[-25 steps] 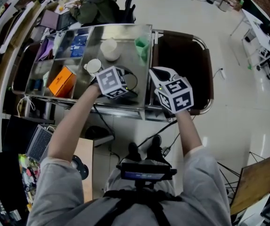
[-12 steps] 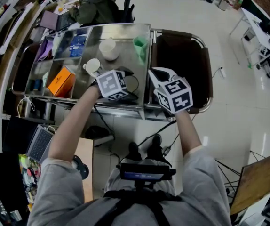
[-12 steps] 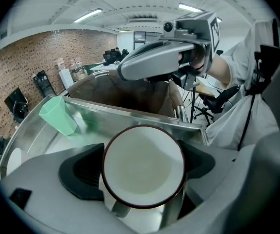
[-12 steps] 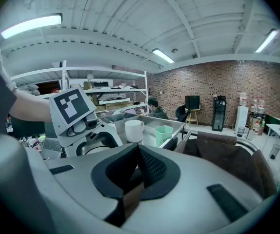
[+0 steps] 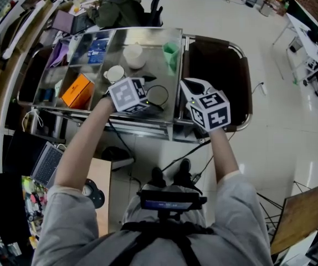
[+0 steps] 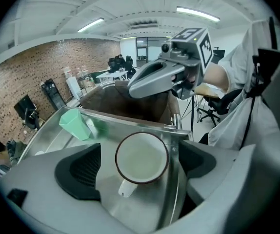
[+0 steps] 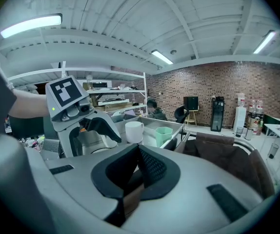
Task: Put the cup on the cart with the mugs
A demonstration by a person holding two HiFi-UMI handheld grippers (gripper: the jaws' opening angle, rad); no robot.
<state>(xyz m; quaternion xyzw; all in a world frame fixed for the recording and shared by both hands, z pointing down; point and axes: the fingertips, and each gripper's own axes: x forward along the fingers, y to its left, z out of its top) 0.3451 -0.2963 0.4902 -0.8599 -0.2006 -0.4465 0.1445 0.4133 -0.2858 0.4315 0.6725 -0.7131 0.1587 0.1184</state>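
Note:
A white cup with a brown rim stands on the steel cart top, handle toward me. My left gripper hangs over it. Its jaws have just been opening, and the cup sits between the pads without touching them. In the head view the same cup is just beyond the left gripper, near a white mug and a green cup. My right gripper hovers at the cart's right end, its pads shut with nothing between them.
The cart has bins on its left with an orange box and a blue packet. A black cable loops near the front edge. A brown seat adjoins on the right. A person sits behind.
The left gripper's cube has lifted slightly off the cup, which stays standing on the cart. The right gripper has kept still.

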